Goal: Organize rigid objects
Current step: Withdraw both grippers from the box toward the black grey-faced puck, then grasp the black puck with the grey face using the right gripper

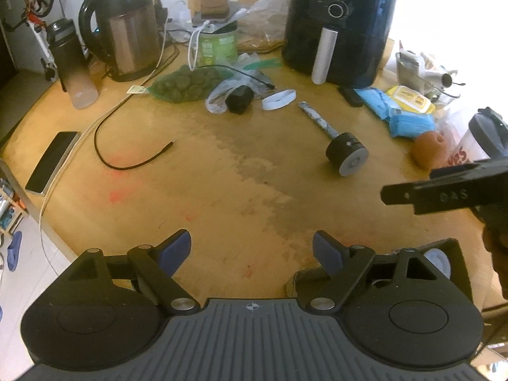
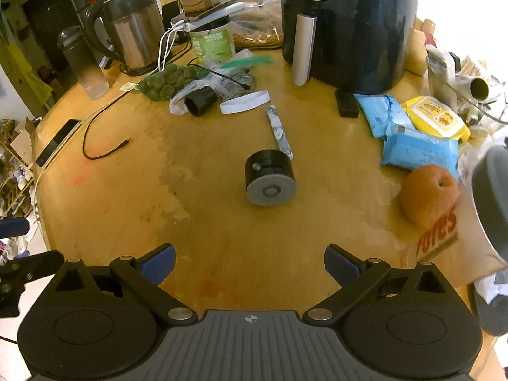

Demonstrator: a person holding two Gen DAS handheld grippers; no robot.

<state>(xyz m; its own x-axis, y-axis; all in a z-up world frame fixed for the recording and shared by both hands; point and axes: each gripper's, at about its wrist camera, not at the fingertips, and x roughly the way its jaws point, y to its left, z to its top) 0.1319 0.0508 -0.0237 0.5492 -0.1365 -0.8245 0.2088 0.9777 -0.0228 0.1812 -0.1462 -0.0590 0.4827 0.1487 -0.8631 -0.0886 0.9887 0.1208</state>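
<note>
A black cylinder with a grey cap [image 2: 270,177] [image 1: 346,154] lies on its side mid-table, touching a marbled stick [image 2: 279,133] [image 1: 317,117]. Beyond them lie a white ring band [image 2: 244,101] [image 1: 278,99] and a black adapter [image 2: 201,100] [image 1: 239,99] on a plastic bag. My right gripper [image 2: 250,262] is open over bare wood, short of the cylinder. My left gripper [image 1: 251,249] is open with nothing between its fingers. Under its right finger sits a cardboard box [image 1: 460,254] holding a white round piece [image 1: 439,260]. The right gripper's body [image 1: 444,190] shows at the left wrist view's right edge.
Along the back stand a kettle [image 2: 133,31], an air fryer [image 2: 346,25], a green tub [image 2: 214,44] and a bottle [image 2: 84,63]. Blue and yellow wipe packs [image 2: 419,149], a round fruit [image 2: 428,197] and a cup [image 2: 489,209] crowd the right. A black cable [image 2: 95,146] and a phone [image 1: 52,162] lie left.
</note>
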